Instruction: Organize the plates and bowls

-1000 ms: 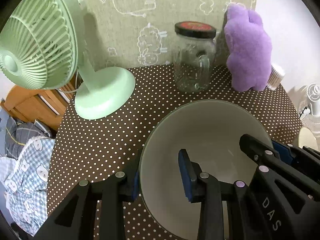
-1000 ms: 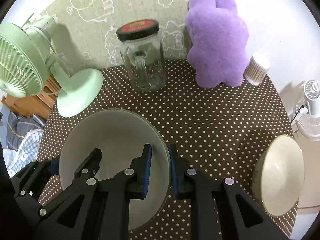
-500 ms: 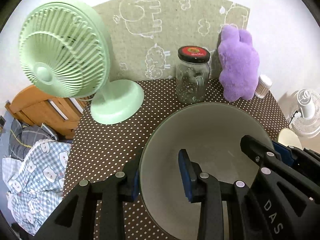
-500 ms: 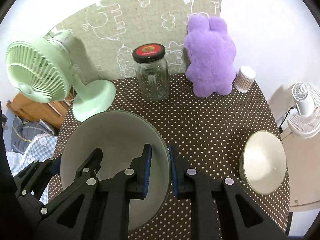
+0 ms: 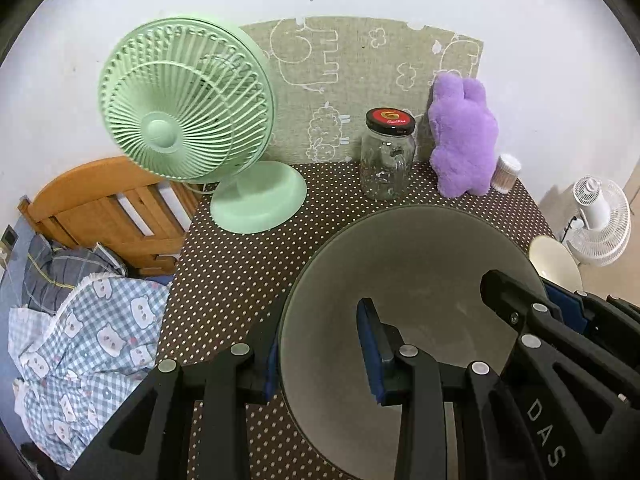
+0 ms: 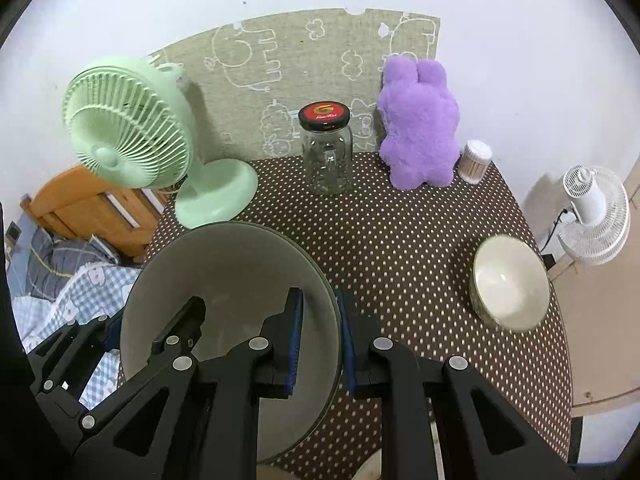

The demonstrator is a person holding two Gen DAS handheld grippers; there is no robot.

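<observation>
While both grippers clamp opposite rims of the plate [image 6: 224, 280], left gripper [image 5: 320, 356] and right gripper [image 6: 320, 344] fingers narrow on it, the plate hangs above the bench [image 6: 400, 240]. Judged step: carrying. Next: lower it level near the bowl [image 6: 508, 284], right of the plate.

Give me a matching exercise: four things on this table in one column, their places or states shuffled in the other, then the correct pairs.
Things:
1. large grey bowl
2. small cream bowl
3. glass jar
4. green fan

Places or states:
A. at the table's back left corner
B. alone near the table's right edge
C. gripped at its rim by the left hand-held gripper and the right hand-held gripper
D. lid on, left of the purple plush toy

Pairs: 1-C, 2-B, 3-D, 4-A
</observation>
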